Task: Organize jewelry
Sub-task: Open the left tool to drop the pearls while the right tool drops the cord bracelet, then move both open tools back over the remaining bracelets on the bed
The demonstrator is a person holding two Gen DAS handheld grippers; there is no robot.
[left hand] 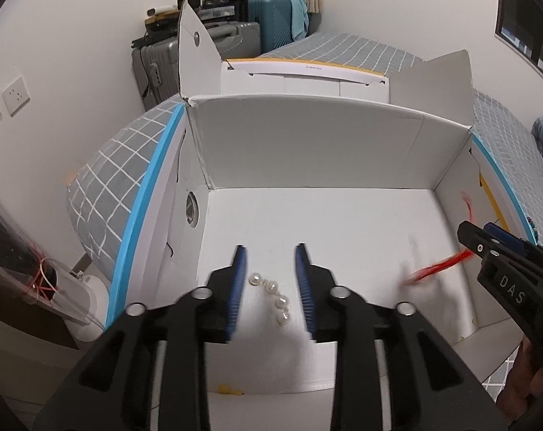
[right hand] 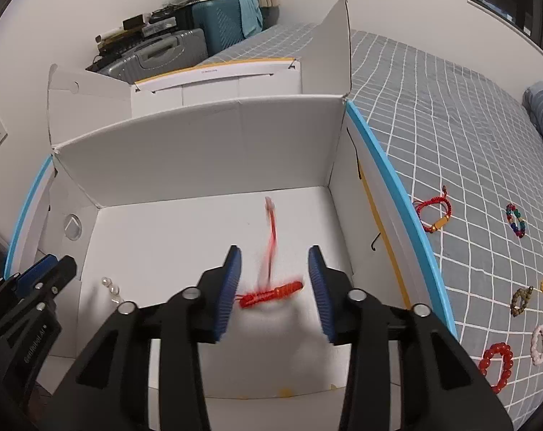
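Both grippers point down into a white cardboard box (left hand: 318,151) that sits on a grey checked bedspread (right hand: 451,136), its flaps standing up at the far side.

The left gripper (left hand: 270,283) has its jaws parted, the blue-ribbed fingers (left hand: 237,287) standing clear on either side of a short pearl strand (left hand: 271,296). The strand lies loose on the box floor, toward the near left part, and neither pad touches it; it is released, not gripped.

The right gripper (right hand: 275,289) is likewise parted, its blue pads (right hand: 320,287) a little apart from a red braided cord bracelet (right hand: 271,292) that lies between them. The knotted part rests crosswise on the box floor, near the left pad (whether it brushes that pad cannot be told), while its thin tail runs away toward the far wall and looks motion-blurred. Nothing is clenched here either.

In the left wrist view the right gripper enters from the right edge with the red cord beside its tip; in the right wrist view the left gripper shows at the left edge, the pearls just beyond it.

Outside the box, on the bedspread to the right, lie more pieces: a red cord bracelet with a gold tube (right hand: 435,212), a multicoloured bead bracelet (right hand: 516,221), a dark bead bracelet (right hand: 521,300), a pale pink bracelet (right hand: 540,344) and a red bead bracelet (right hand: 497,366).
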